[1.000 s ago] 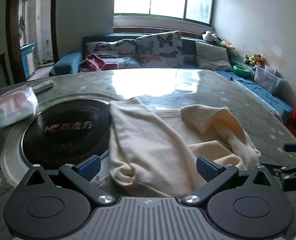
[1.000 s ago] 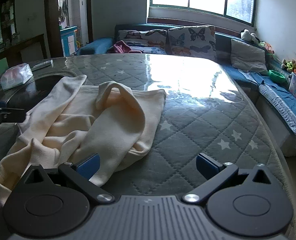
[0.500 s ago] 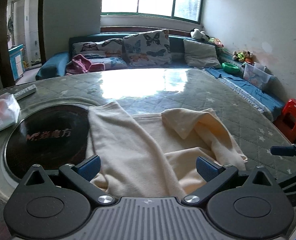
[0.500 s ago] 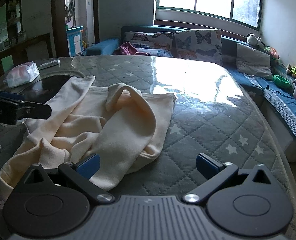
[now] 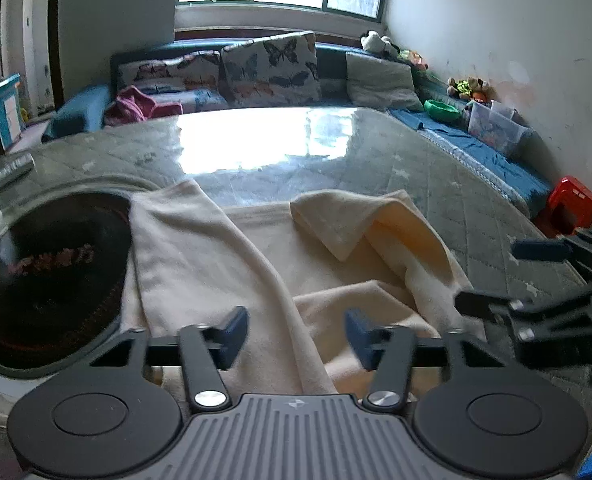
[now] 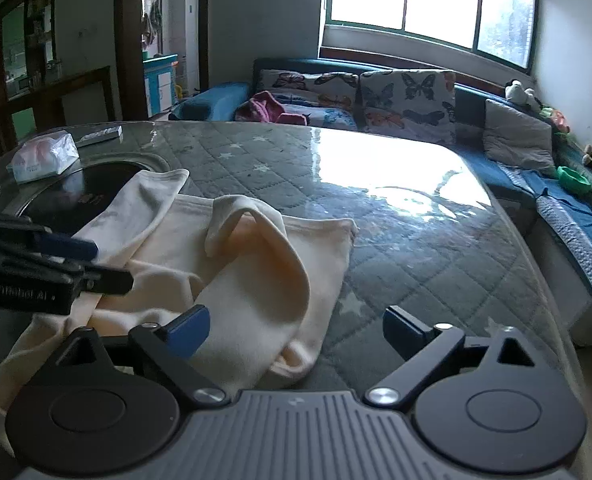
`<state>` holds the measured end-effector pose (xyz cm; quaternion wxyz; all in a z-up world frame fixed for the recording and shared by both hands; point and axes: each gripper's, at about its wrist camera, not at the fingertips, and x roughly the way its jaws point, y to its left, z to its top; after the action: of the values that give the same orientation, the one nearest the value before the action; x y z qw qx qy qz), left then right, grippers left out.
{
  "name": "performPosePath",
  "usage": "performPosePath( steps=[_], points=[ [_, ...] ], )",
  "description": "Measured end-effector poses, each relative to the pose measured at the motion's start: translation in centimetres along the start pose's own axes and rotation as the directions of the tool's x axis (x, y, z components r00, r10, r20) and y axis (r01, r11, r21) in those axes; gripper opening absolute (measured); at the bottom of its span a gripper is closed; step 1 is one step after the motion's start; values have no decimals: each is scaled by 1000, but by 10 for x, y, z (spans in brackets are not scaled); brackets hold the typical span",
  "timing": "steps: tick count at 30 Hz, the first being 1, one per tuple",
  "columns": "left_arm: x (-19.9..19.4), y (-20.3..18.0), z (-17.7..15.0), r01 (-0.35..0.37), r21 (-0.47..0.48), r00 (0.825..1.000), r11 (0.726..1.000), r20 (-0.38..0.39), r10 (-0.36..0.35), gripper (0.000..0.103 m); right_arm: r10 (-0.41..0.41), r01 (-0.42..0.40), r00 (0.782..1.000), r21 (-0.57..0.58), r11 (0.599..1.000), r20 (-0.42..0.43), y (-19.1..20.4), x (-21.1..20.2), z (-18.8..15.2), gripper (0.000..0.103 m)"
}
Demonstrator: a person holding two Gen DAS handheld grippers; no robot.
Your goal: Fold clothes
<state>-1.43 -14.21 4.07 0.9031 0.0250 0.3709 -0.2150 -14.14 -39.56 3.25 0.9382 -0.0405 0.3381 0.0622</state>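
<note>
The cream garment lies crumpled on the near part of the quilted table, directly under the left gripper, whose jaws have just been closing around a fold without pinching it, while the right gripper, released, is at its right hem.

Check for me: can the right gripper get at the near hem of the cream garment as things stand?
Probably yes. The right gripper is open, its left finger already over the garment, with nothing between. The left gripper, whose jaws have just been closing, sits well off to the side.
</note>
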Motion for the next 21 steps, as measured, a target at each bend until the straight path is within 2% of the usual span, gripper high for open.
performPosePath(
  steps=[4,9,13,16,19,20,21],
  points=[
    [4,4,0,6,-14,1000,1000,-12,-7,39,20,-20,1000,-12,1000,-9,-2,15,10,85],
    [8,8,1,12,-24,1000,1000,-19,-12,39,43,-44,999,-44,998,-29,-1,42,26,77],
    [8,8,2,15,-29,999,999,-28,-16,39,64,-66,997,-69,995,-41,3,61,36,65],
    [9,8,3,20,-25,999,999,-31,-21,39,89,-92,995,-69,993,-44,5,72,41,51],
    [11,8,4,27,-19,999,999,-35,-28,39,107,-110,993,-59,992,-49,4,80,45,31],
    [11,8,4,26,-17,999,1000,-36,-27,36,111,-114,993,-56,992,-47,4,81,45,20],
    [12,8,4,26,-16,999,1000,-37,-26,33,113,-115,993,-55,992,-43,3,81,45,17]
  ],
)
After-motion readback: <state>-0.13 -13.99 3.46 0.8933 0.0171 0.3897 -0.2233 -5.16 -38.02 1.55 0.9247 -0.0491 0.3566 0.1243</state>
